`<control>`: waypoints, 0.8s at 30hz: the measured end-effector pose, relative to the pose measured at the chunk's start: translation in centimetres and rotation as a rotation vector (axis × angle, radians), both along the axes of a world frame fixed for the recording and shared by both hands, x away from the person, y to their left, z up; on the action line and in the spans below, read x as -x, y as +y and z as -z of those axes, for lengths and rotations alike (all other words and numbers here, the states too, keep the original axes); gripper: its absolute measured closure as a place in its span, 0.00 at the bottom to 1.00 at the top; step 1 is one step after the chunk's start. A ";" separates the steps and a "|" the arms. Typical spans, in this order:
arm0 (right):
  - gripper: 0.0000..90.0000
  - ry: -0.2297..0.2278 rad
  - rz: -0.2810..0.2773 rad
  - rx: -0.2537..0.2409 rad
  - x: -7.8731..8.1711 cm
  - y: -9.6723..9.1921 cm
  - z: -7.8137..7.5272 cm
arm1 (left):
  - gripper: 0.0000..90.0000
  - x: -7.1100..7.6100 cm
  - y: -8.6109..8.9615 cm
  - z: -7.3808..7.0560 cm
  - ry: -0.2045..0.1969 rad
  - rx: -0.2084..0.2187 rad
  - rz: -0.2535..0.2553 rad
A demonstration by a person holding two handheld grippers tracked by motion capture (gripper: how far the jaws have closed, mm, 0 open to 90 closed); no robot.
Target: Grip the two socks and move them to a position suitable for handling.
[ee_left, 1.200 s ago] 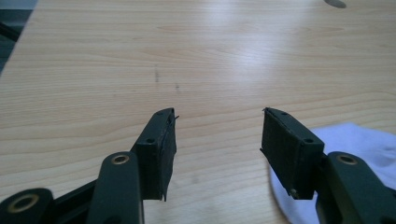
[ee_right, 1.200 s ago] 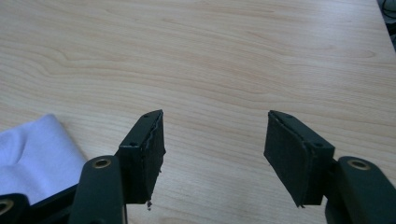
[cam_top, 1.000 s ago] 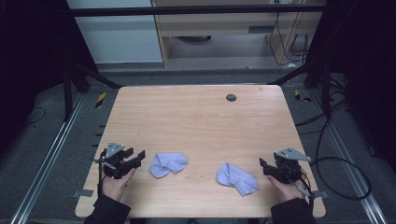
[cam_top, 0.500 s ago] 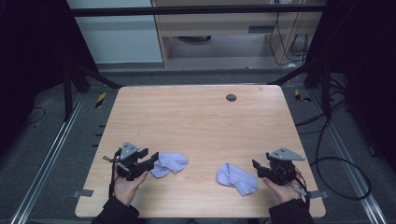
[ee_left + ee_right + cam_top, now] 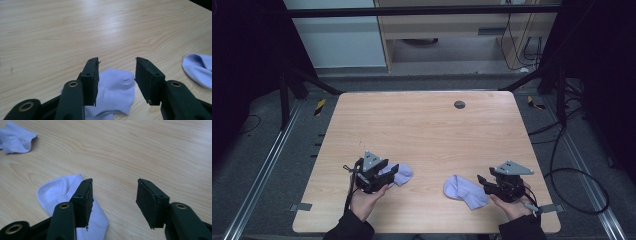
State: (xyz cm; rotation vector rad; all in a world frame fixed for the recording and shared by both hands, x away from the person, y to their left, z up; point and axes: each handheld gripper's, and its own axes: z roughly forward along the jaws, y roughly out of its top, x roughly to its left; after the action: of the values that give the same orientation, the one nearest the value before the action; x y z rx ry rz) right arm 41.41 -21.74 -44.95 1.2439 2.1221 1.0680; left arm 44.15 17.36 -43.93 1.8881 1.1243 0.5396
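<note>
Scene: a wooden tabletop [image 5: 422,130] carries two pale lilac ankle socks near its front edge, well apart from each other.
Left sock [image 5: 399,174]: lies toward the front-left corner, crumpled, partly under the gripper that reaches it.
Right sock [image 5: 464,191]: lies toward the front-right corner, flat, its length running toward the front edge.
Left gripper [image 5: 388,172]: the jaws stand apart and have just been closing; the left gripper view shows the left sock's rounded end between them on the wood, the pads not yet pressing it. Nothing is held.
Right gripper [image 5: 482,182]: the jaws gape and have just been closing; in the right gripper view one jaw hangs over the right sock's edge and the other over bare wood. Nothing is held.
Step in hand: likely a pinch on each sock, one per hand.
Risk, left: the cloth lies loose and low between the pads; jaws that close above it would meet on air or snag a single layer, and the sock would slide out on lifting.
Risk, right: the gripper sits off to one side of its sock, so closing here may catch a thin edge or miss.
Risk, both: pads dragged across the wood could push a sock along and bunch it instead of gripping it.
</note>
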 end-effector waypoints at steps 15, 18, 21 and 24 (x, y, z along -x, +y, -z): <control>0.63 0.044 -0.083 0.005 1.3 1.2 0.5 | 0.63 0.3 -5.3 0.6 0.007 -0.041 0.086; 0.65 0.051 -0.104 0.009 1.6 1.4 0.7 | 0.63 0.5 -6.1 0.8 0.010 -0.050 0.098; 0.66 0.054 -0.108 0.007 1.8 1.5 0.8 | 0.63 0.7 -6.9 1.0 0.005 -0.060 0.107; 0.67 0.070 -0.124 0.015 2.1 1.7 1.3 | 0.63 0.8 -7.7 1.3 0.008 -0.065 0.120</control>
State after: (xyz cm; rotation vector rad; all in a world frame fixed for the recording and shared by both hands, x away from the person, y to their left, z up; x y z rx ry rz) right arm 39.30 -20.08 -46.24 1.1716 2.2821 1.0723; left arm 43.39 9.70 -45.19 2.0008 1.0014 0.5066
